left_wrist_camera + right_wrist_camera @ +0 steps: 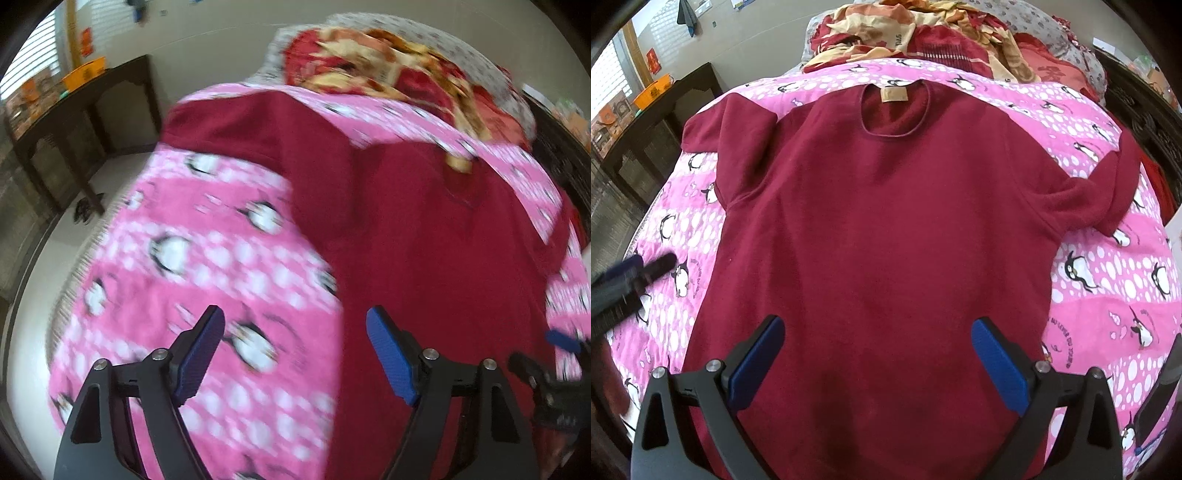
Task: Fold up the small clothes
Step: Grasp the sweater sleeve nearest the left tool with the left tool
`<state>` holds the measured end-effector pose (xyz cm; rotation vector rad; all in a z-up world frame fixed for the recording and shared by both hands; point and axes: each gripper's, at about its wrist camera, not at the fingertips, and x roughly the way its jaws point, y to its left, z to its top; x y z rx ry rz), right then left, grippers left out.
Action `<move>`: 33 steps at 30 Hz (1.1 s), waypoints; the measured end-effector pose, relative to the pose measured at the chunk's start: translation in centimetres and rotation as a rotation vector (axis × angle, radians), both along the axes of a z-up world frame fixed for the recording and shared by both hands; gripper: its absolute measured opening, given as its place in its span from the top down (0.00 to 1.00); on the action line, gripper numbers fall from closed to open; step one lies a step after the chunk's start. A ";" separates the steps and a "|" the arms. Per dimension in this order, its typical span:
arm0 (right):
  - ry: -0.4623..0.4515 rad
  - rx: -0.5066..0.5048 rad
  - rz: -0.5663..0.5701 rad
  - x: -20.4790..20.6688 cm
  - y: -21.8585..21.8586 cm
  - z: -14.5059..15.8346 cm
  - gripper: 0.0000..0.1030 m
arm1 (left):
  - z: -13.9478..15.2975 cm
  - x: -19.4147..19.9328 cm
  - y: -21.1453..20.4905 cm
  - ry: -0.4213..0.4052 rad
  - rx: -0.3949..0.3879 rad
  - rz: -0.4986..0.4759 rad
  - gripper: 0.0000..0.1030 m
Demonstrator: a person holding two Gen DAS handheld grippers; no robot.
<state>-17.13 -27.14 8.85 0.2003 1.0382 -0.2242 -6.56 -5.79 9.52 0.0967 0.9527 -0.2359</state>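
A dark red sweater (879, 229) lies spread out flat, front up, on a pink blanket (1108, 288) printed with penguins and white dots, which covers a bed. Nearest in the right wrist view, the right gripper (878, 354) sits above the sweater's lower body with its two blue-padded fingers (999, 371) spread wide apart and nothing between them. The left gripper (295, 354) is likewise wide open and empty; in its own blurred view it is above the sweater's left edge, with pink blanket under one finger and red cloth under the other. In the right wrist view it shows as a dark blurred shape over the blanket, just beside the sweater's left side. Farther up, both short-looking sleeves lie out to the sides: the left one (727, 122) is bent back on itself near the shoulder, and the right one (1108, 192) folds at its end. The round neckline, with a tan label (894, 94) inside it, points away from the camera. Beyond the collar a crumpled red and cream floral quilt (905, 33) is heaped at the far end of the bed. At far left, a dark wooden table (657, 122) stands by a window and carries an orange container (652, 90).
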 end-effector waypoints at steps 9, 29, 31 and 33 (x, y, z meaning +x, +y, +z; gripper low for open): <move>0.028 0.021 0.028 1.9 0.3 -0.4 0.00 | 0.1 13.7 8.3 -0.006 -0.094 0.249 0.52; 0.115 0.095 0.004 5.9 -2.1 -4.5 0.00 | -5.3 30.0 11.9 0.053 -0.386 0.446 0.95; 0.093 0.098 -0.011 5.7 -2.2 -4.3 0.00 | -3.9 29.7 12.4 0.052 -0.368 0.425 1.00; 0.087 0.109 -0.025 5.5 -2.5 -4.0 0.00 | -2.1 29.0 13.0 0.032 -0.373 0.398 1.00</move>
